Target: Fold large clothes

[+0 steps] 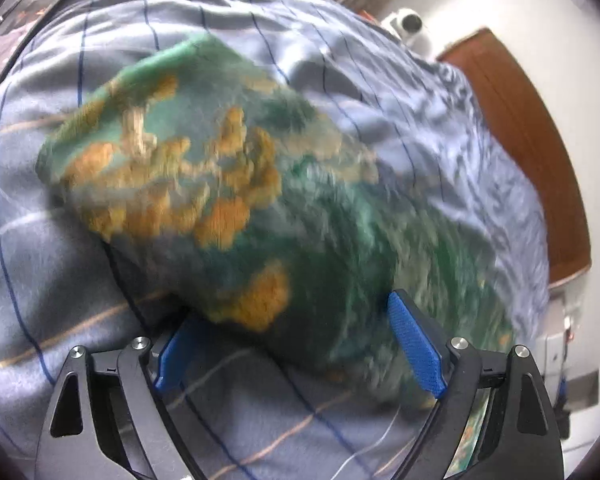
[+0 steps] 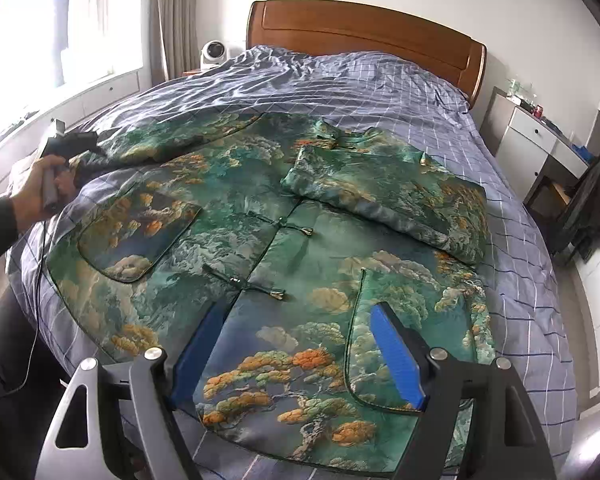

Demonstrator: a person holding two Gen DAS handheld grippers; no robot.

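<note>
Lying flat: jacket (image 2: 260,216) | bed (image 2: 380,76) | left tool (image 1: 300,344) seemingly empty

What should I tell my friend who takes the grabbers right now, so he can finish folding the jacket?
Left gripper: open, at the end of the far sleeve, not gripping.
Right gripper: open, above the near hem, holding nothing.
The green jacket lies flat, front up, on the checked bed cover.
Done: one sleeve is folded across the chest.
Left: fold the other sleeve in, then fold the body.
</note>
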